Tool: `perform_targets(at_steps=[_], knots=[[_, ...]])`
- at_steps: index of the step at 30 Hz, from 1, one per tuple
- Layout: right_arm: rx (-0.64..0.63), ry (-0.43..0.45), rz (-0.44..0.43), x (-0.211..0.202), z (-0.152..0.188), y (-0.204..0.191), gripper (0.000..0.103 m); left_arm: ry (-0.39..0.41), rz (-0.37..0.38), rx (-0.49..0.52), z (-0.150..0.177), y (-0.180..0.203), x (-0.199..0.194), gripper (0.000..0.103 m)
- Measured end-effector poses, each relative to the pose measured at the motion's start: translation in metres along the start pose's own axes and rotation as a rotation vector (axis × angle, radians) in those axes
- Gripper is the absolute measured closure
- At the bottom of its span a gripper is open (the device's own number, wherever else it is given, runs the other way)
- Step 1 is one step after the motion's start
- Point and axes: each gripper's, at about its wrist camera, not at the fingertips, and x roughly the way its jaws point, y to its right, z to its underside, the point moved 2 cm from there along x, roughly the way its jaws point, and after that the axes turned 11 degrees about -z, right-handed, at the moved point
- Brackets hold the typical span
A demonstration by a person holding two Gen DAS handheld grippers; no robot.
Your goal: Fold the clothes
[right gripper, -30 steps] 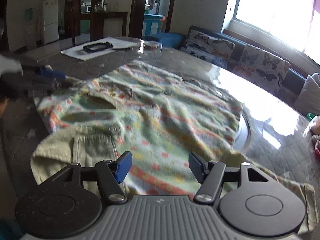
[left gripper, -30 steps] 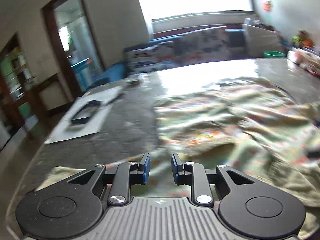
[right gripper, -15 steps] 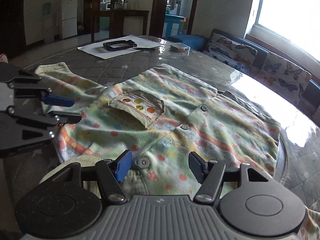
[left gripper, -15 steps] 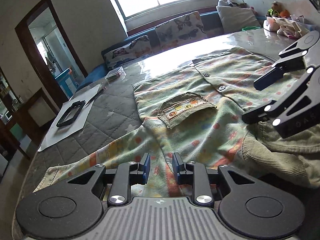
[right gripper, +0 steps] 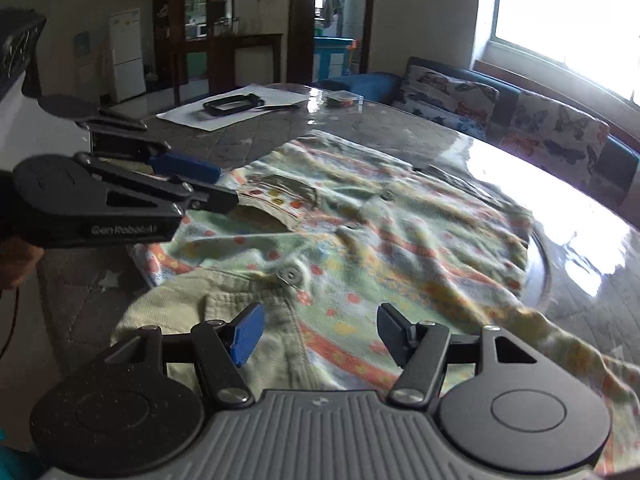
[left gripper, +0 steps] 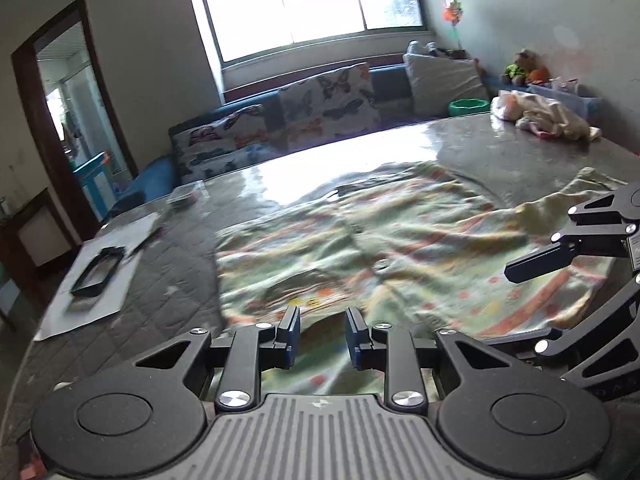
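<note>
A pale green button shirt point(left gripper: 420, 240) point(right gripper: 400, 240) with orange stripes and dots lies face up on the dark round table point(left gripper: 168, 280). Its chest pocket point(right gripper: 280, 200) and beige collar point(right gripper: 224, 304) show in the right wrist view. My left gripper point(left gripper: 322, 336) point(right gripper: 220, 184) hovers over the shirt's pocket side. Its jaws stand narrow, with sleeve cloth bunched between them. My right gripper point(right gripper: 318, 336) point(left gripper: 504, 308) is wide open just above the collar, holding nothing.
A white sheet with a black frame point(left gripper: 96, 272) point(right gripper: 234, 104) and a small packet point(left gripper: 184, 196) lie at the table's far left. A heap of clothes point(left gripper: 540, 116) sits at the far right edge. A butterfly-print sofa point(left gripper: 320, 96) runs behind the table.
The left gripper rose and swung in over the shirt, and the sleeve no longer lies flat out to the left. The right gripper stayed open near the collar.
</note>
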Motion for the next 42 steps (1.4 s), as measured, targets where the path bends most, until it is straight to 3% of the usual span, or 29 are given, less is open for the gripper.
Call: perform_targets(at_steps=[4,8,15,22,34,36,39,42], knots=[[0.039,-0.040,0.016,-0.006,0.017,0.012,0.040,-0.049,0.043,0.030,0.012,0.021,0.013,0.075],[0.158,0.030,0.007,-0.034,0.020,0.042,0.040,-0.076,0.037,0.057,0.022,0.025,0.017,0.076],[0.254,0.076,0.243,-0.041,0.024,0.131,0.040,-0.037,0.042,0.056,0.004,0.028,0.008,0.075],[0.363,0.052,0.359,-0.046,0.051,0.190,0.040,-0.033,0.087,0.089,-0.005,0.053,0.011,0.074],[0.413,0.060,0.487,-0.085,0.088,0.208,0.039,-0.040,0.130,0.134,0.007,0.073,0.007,0.069],[0.427,0.057,0.544,-0.091,0.093,0.208,0.034,-0.032,0.124,0.144,0.007,0.074,0.005,0.068],[0.509,0.082,0.536,-0.103,0.104,0.216,0.033,-0.028,0.130,0.142,0.008,0.073,0.005,0.068],[0.476,0.061,0.552,-0.106,0.102,0.213,0.034,-0.037,0.137,0.131,0.007,0.070,0.006,0.068]])
